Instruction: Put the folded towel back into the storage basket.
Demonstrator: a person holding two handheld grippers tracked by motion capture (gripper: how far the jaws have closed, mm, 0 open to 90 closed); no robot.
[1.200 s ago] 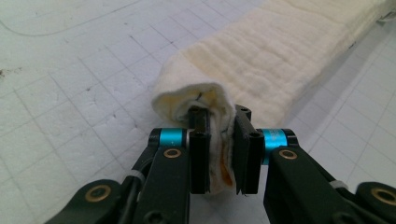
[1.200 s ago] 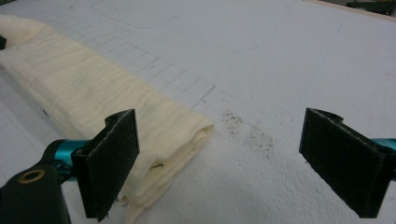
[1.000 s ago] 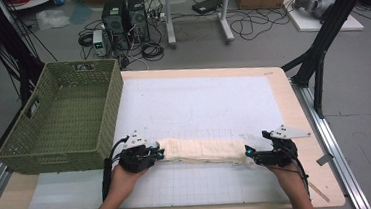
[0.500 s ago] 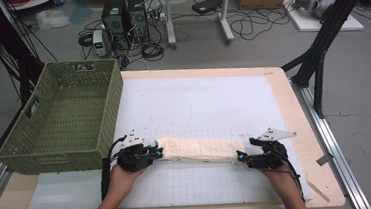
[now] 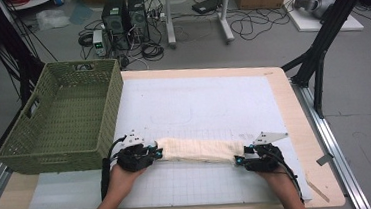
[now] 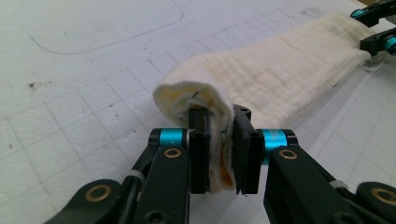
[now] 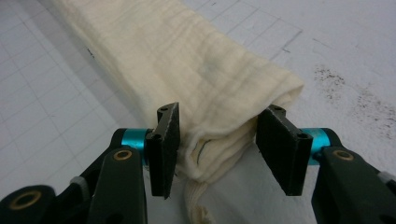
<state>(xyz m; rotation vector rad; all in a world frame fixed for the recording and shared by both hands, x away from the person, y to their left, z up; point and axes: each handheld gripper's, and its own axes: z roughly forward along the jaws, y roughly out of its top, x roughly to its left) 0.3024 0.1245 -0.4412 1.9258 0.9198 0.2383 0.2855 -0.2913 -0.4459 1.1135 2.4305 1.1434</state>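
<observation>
Change: the right gripper (image 5: pixel 240 159) sits a bit further in toward the left than a second ago, so the cloth (image 5: pixel 197 149) looks shorter and bunchier; the left gripper (image 5: pixel 158 152) has barely budged.
Cloth position: lies on the white gridded mat (image 5: pixel 199 108) near the counter's (image 5: pixel 293 101) front edge, between the two grippers.
Cloth axis: long axis runs left to right, with the right end sitting a touch nearer the person.
Left jaws: clamped on the cloth's folded left end.
Right jaws: apart, straddling the right end, not squeezing it.
Count: one cloth, two grippers, one green woven basket (image 5: pixel 51 145) at the counter's left.
</observation>
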